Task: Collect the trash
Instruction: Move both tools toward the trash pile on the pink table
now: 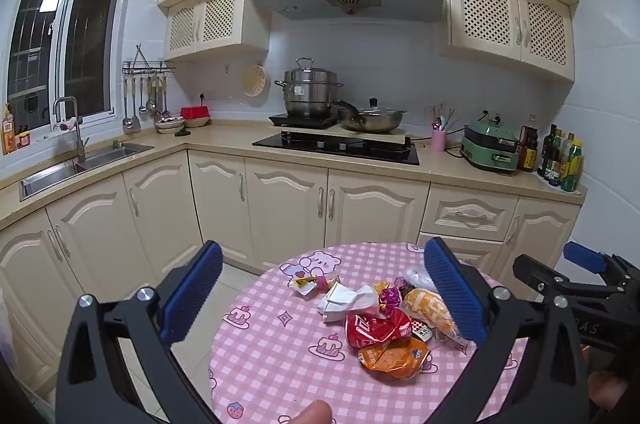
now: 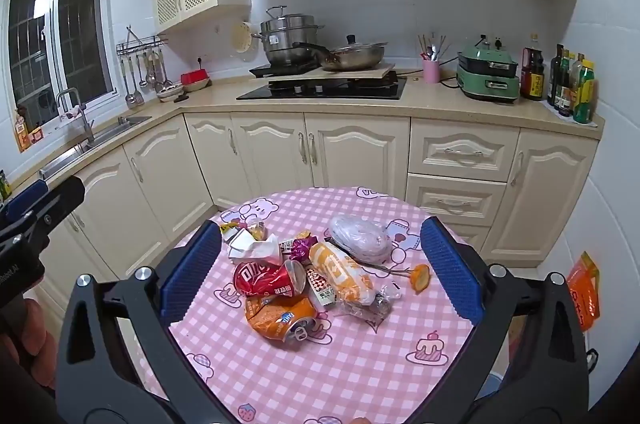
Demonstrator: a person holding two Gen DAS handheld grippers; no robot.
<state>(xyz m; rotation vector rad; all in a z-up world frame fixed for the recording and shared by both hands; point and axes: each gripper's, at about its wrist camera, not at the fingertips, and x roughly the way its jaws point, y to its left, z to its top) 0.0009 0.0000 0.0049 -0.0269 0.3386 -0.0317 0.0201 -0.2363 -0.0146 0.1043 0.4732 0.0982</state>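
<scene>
A: Both grippers are hanging over the near edge of the surface [image 2: 280,376], the round one in the pink checked cloth. The left gripper [image 1: 324,298] is standing spread wide with nothing between its blue pads, and the right gripper [image 2: 320,272] is gaping the same way, touching nothing.

B: And the trash is lying where?

A: It is sitting in one loose heap near the middle of the surface, ahead of both grippers. Nearest is the crushed orange can [image 2: 280,320], touching the crushed red can [image 2: 268,280] just behind it. The orange-and-white wrapper [image 2: 342,276] is lying to the right of the cans, with the clear plastic bag [image 2: 360,238] beyond it, and the crumpled white paper [image 2: 254,248] and small candy wrappers [image 2: 300,248] toward the far left.

B: How is it all likely to be handling?

A: Everything is looking light. The cans are probably stiff but dented and slick, so gripping across the flattened middle seems safest. The wrappers and bag are looking soft and slippery, likely needing a pinch on a bunched fold.
</scene>
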